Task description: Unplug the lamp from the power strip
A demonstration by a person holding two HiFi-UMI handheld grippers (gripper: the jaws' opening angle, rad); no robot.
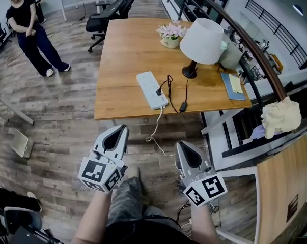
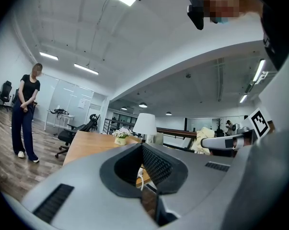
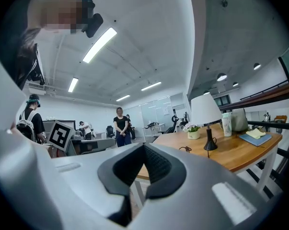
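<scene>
The lamp's black plug (image 1: 159, 91) sits in the white power strip (image 1: 151, 89), near the strip's closer end. The strip lies by the front edge of the wooden worktop (image 1: 123, 55), its long axis running away from the person. The thin black cord (image 1: 187, 91) loops off to the right to the lamp (image 1: 201, 42), which stands further back beside a pot of flowers (image 1: 170, 34). Both tools hang short of the worktop edge, well apart from the strip, which lies straight ahead between them. The left hand-held gripper (image 1: 123, 128) and the right hand-held gripper (image 1: 181, 145) each have their jaws pressed together on nothing. To my eye neither is clearly nearer. Another person (image 1: 28, 29) stands off to the left.
</scene>
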